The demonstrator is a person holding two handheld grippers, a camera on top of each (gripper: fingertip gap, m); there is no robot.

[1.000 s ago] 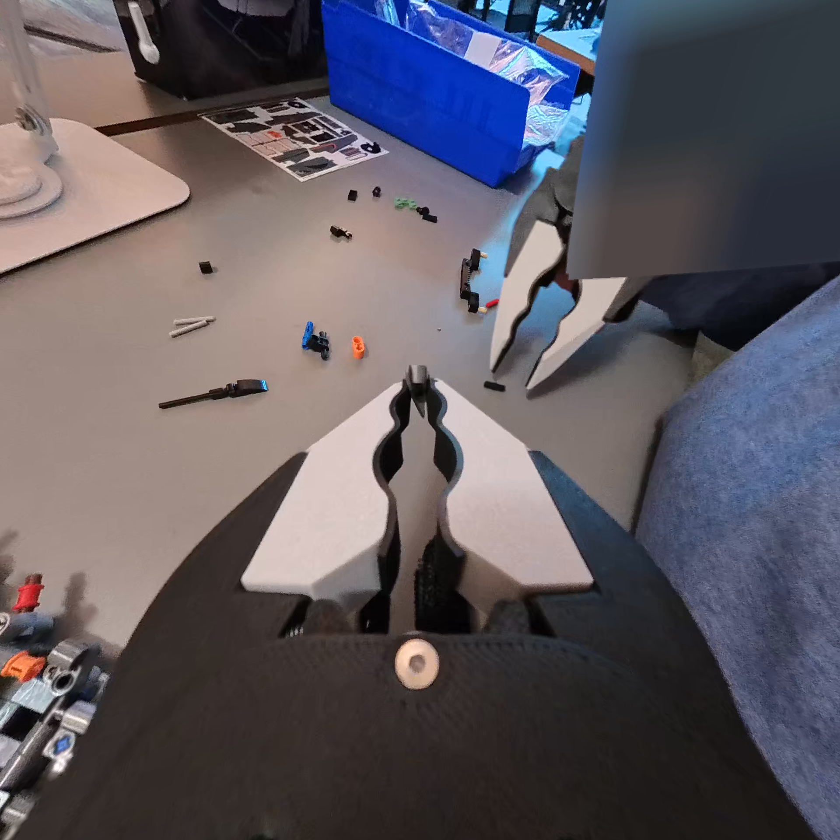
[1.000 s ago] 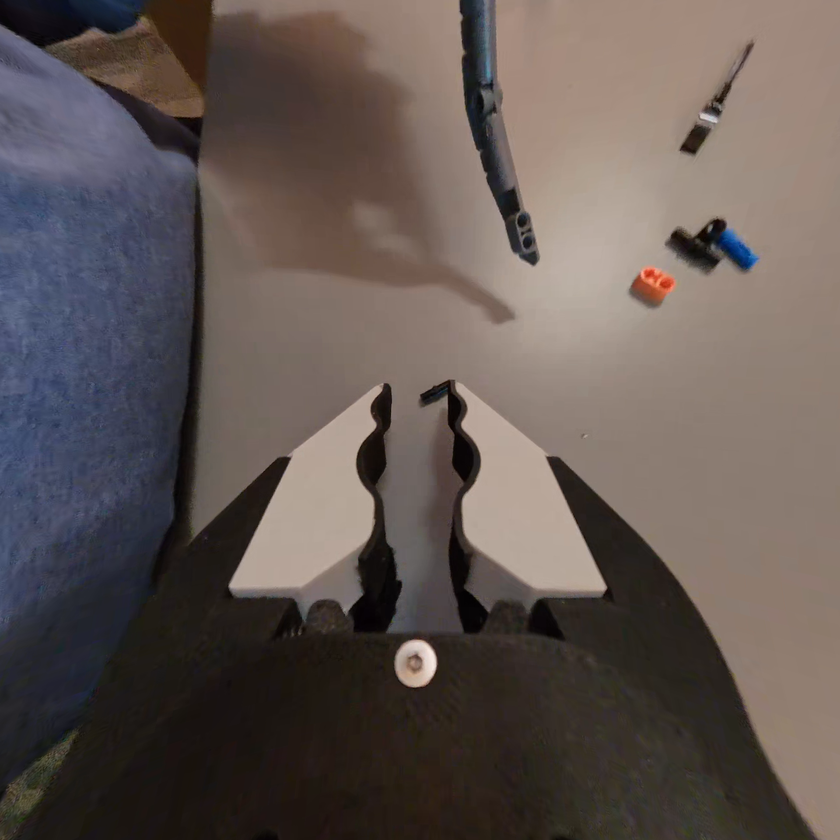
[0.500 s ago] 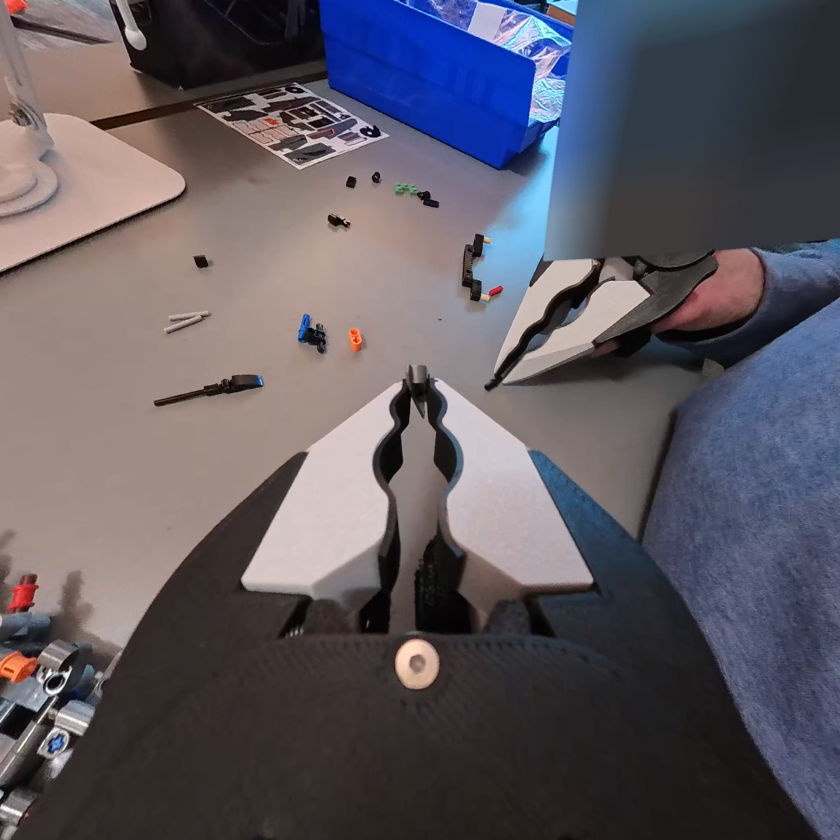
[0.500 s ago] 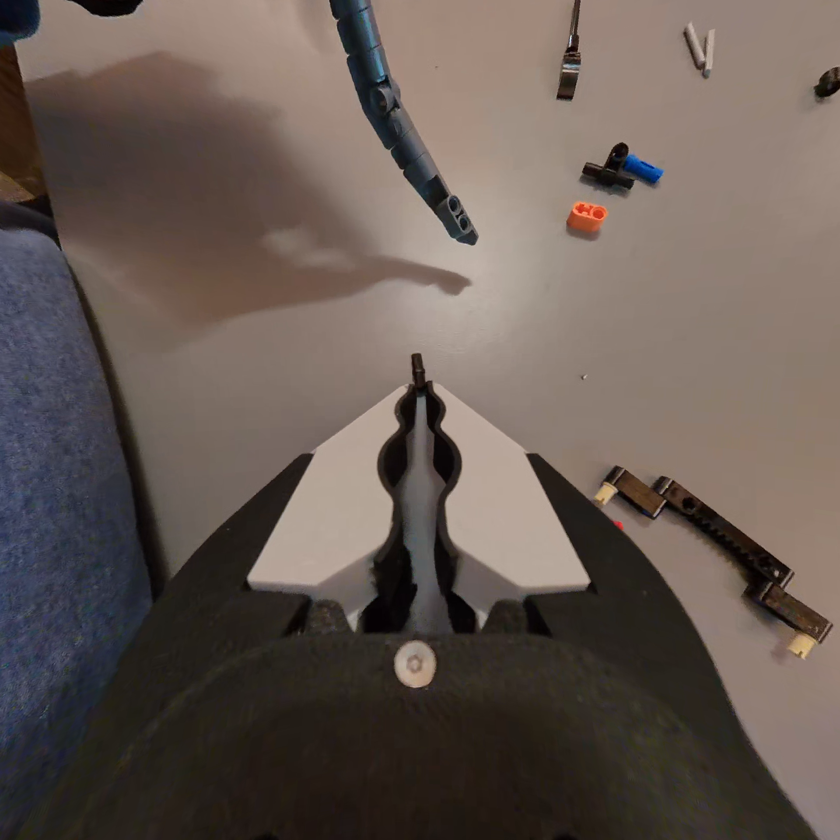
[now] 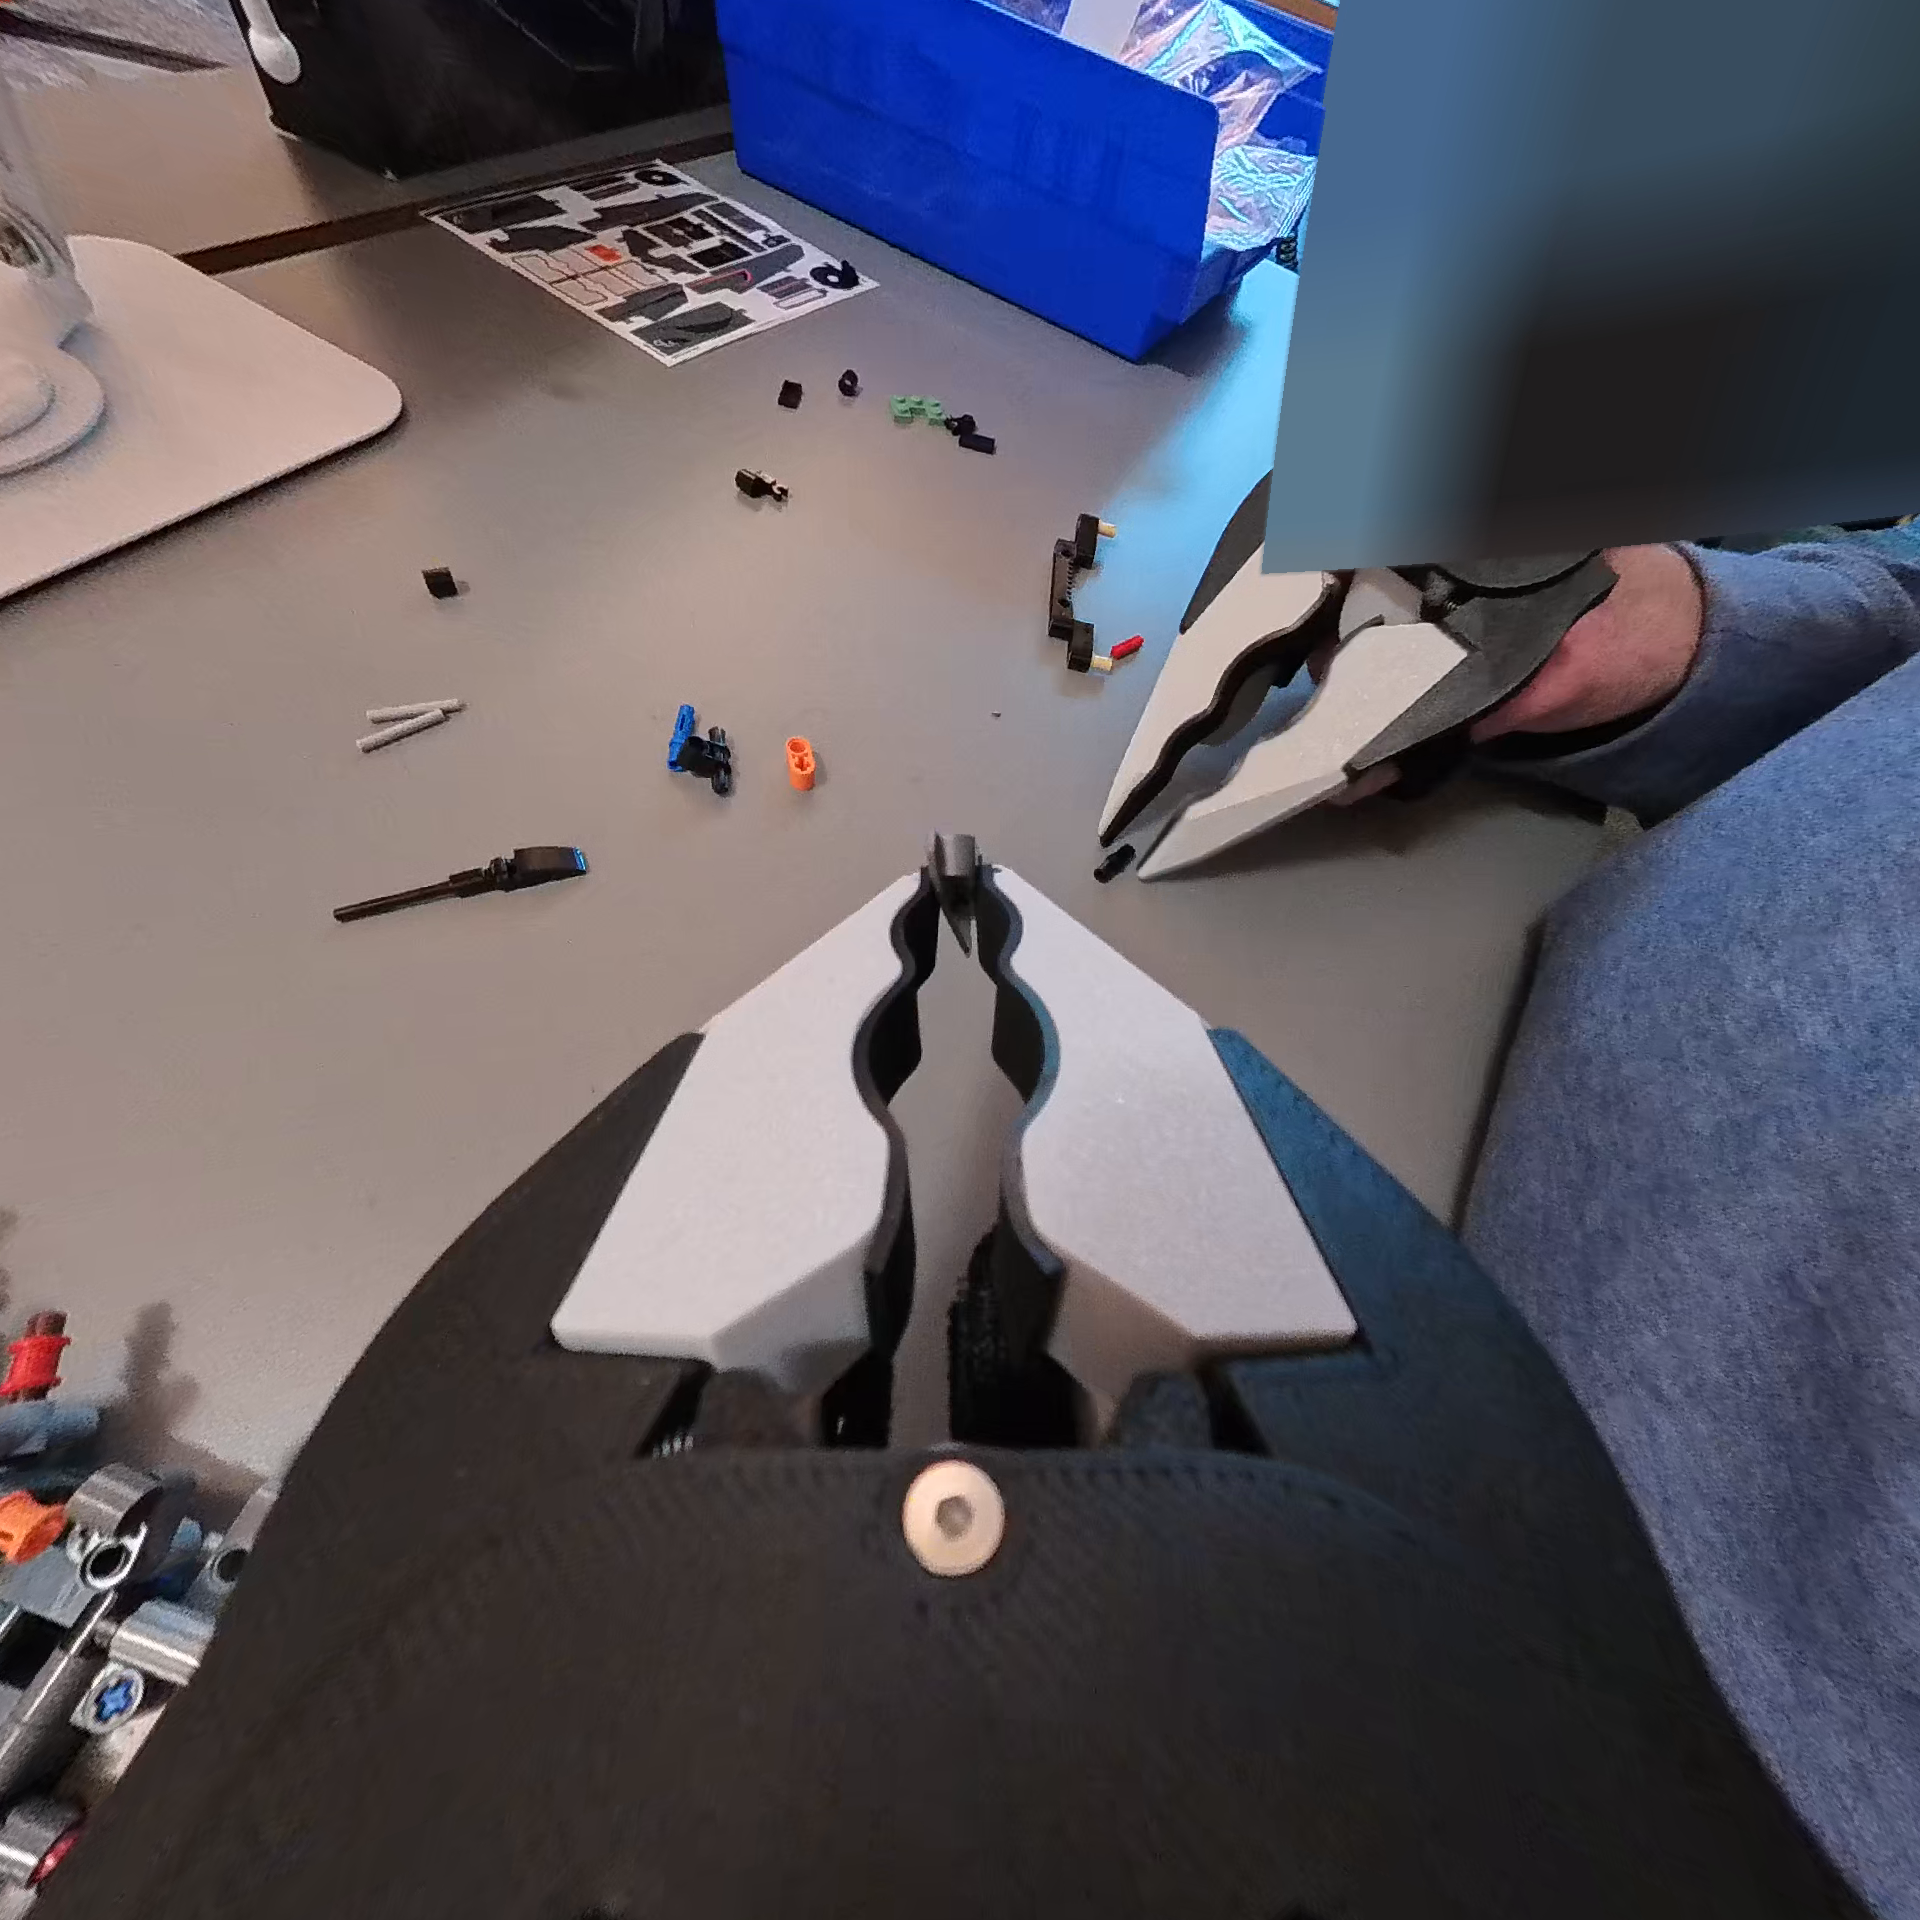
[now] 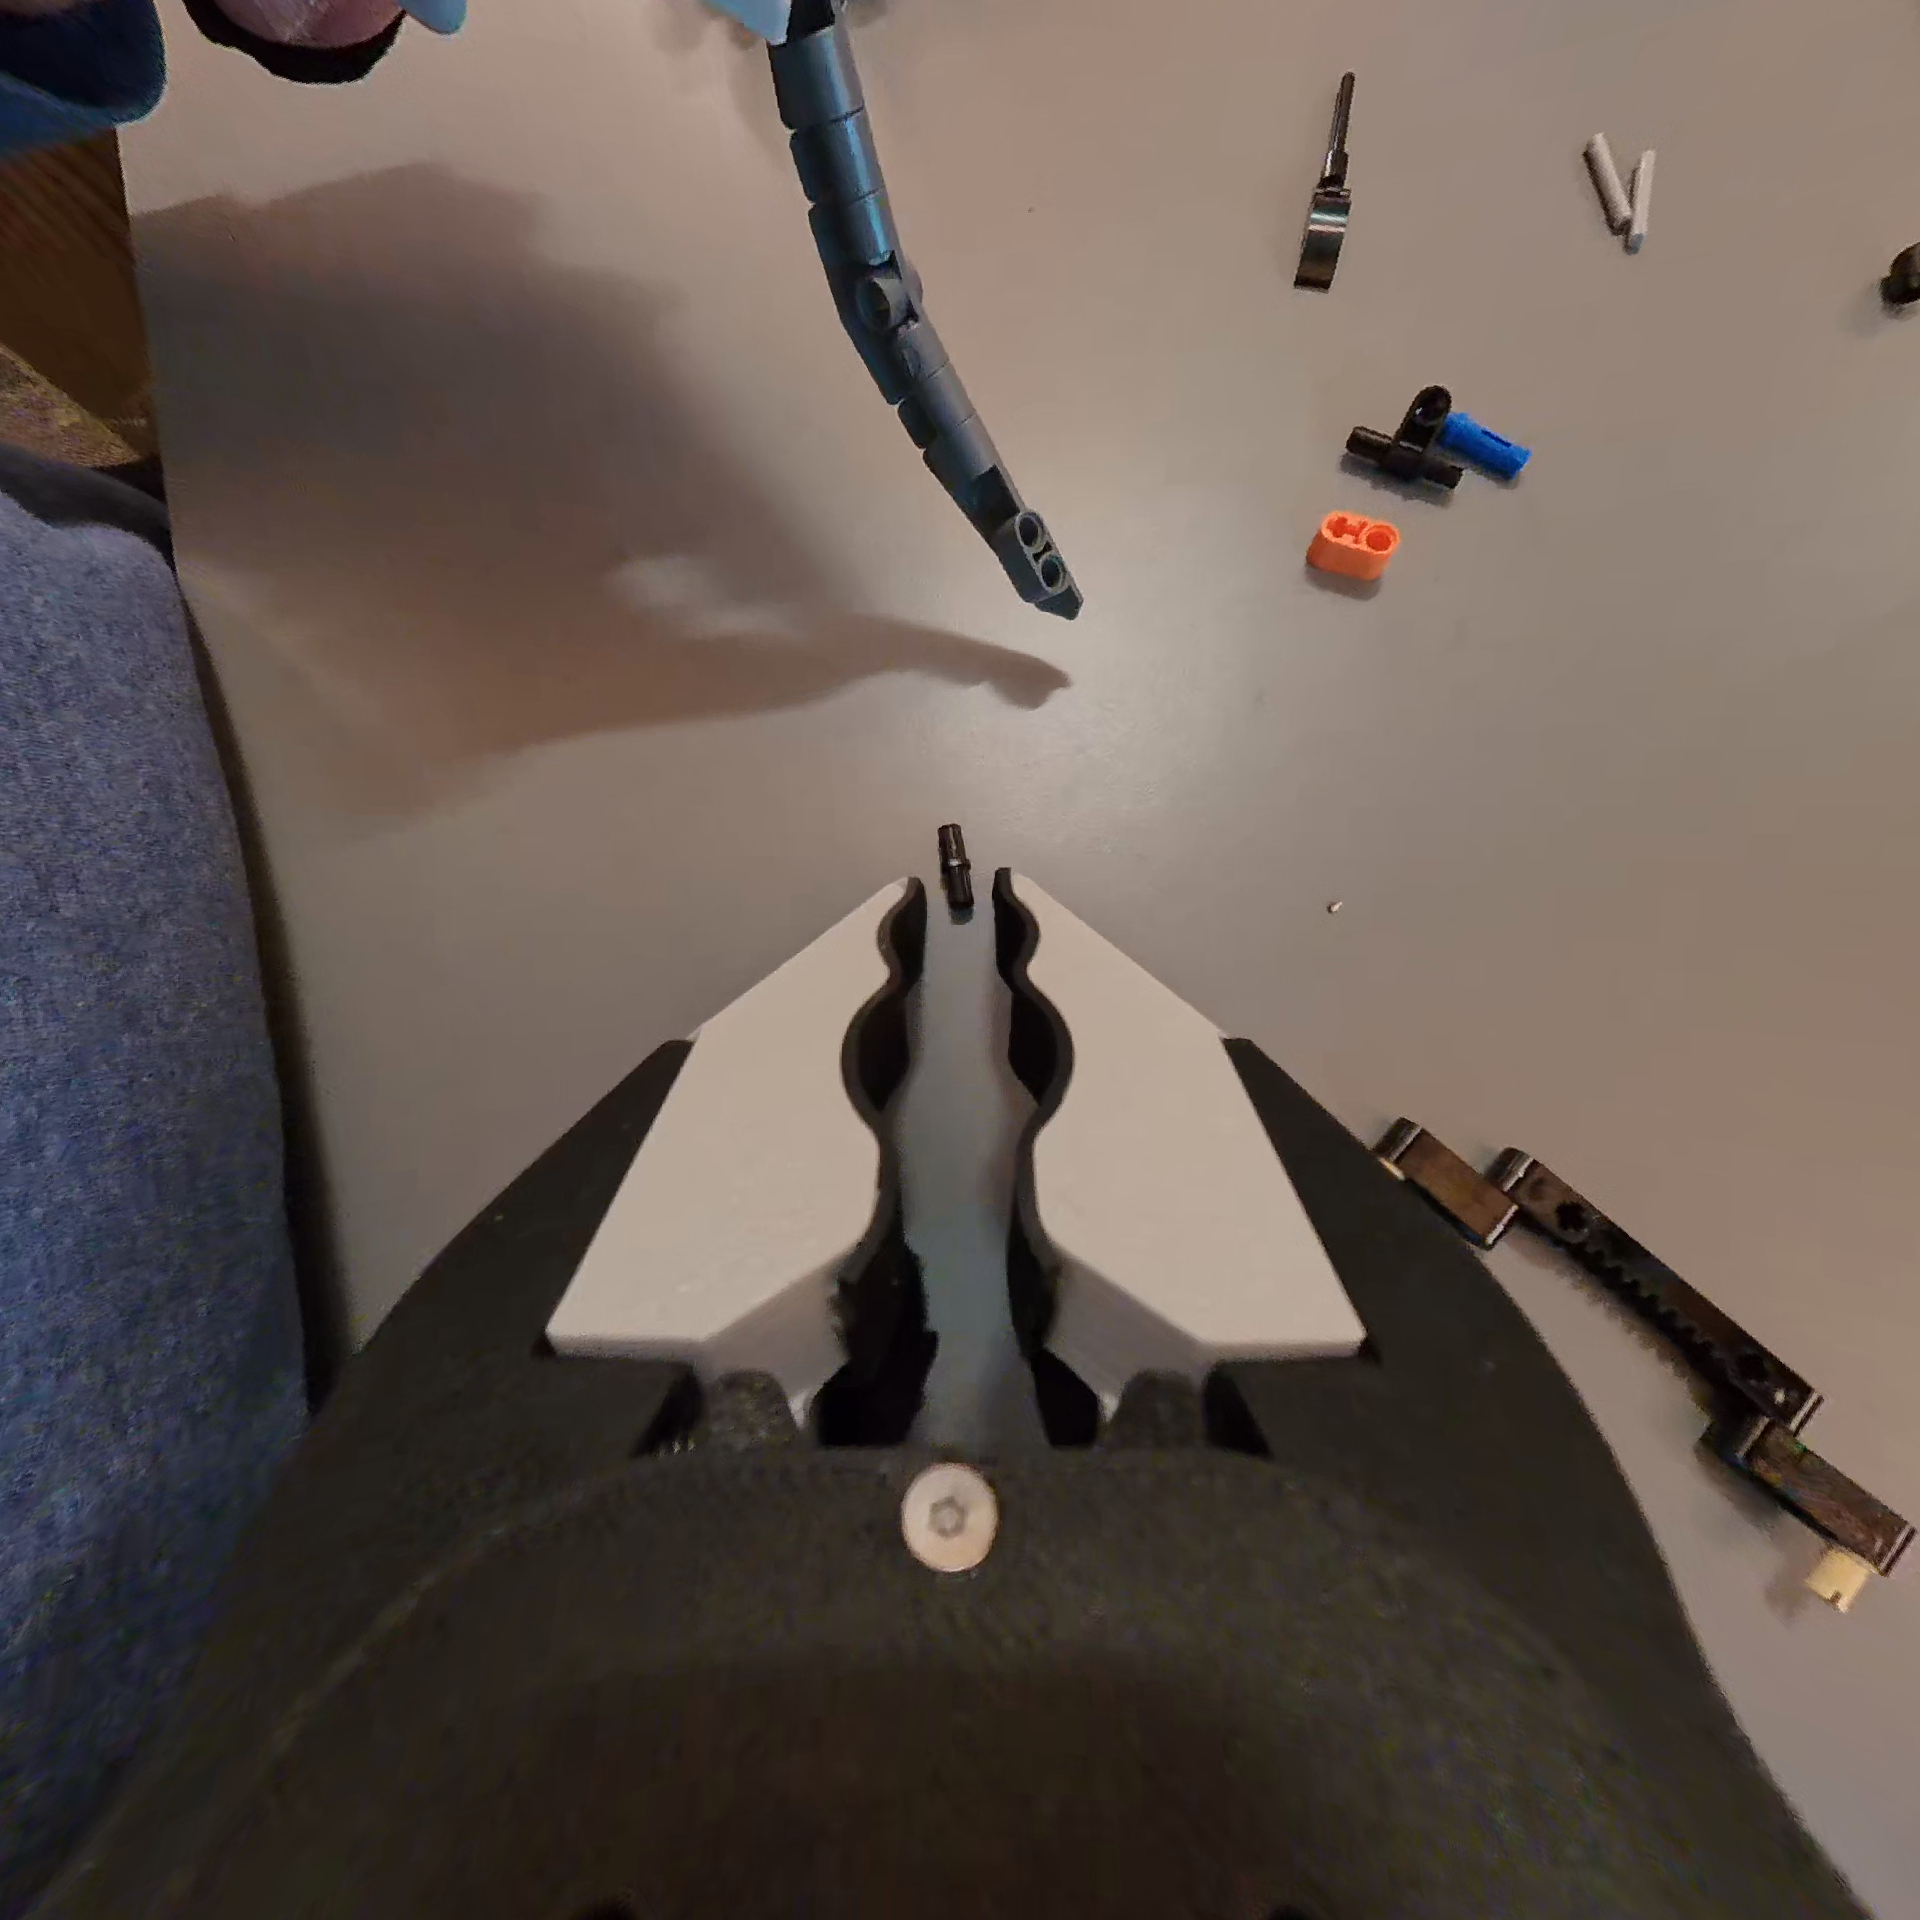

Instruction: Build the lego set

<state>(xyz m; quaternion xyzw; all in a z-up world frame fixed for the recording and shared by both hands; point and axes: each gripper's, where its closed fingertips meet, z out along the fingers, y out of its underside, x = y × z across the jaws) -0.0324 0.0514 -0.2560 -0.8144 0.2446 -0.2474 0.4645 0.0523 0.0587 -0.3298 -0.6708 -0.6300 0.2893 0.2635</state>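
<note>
My right tool (image 6: 958,883) is slightly open around the black pin (image 6: 954,864), lengthwise between its tips; left tool (image 5: 956,883) clamps the grey beam (image 6: 914,343).

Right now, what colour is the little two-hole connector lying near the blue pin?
Orange. The two-hole connector shows best in the right wrist view, just below the blue pin.

right gripper (image 6: 958,883) | jaws parted again | black pin (image 6: 954,860) released on table
</note>
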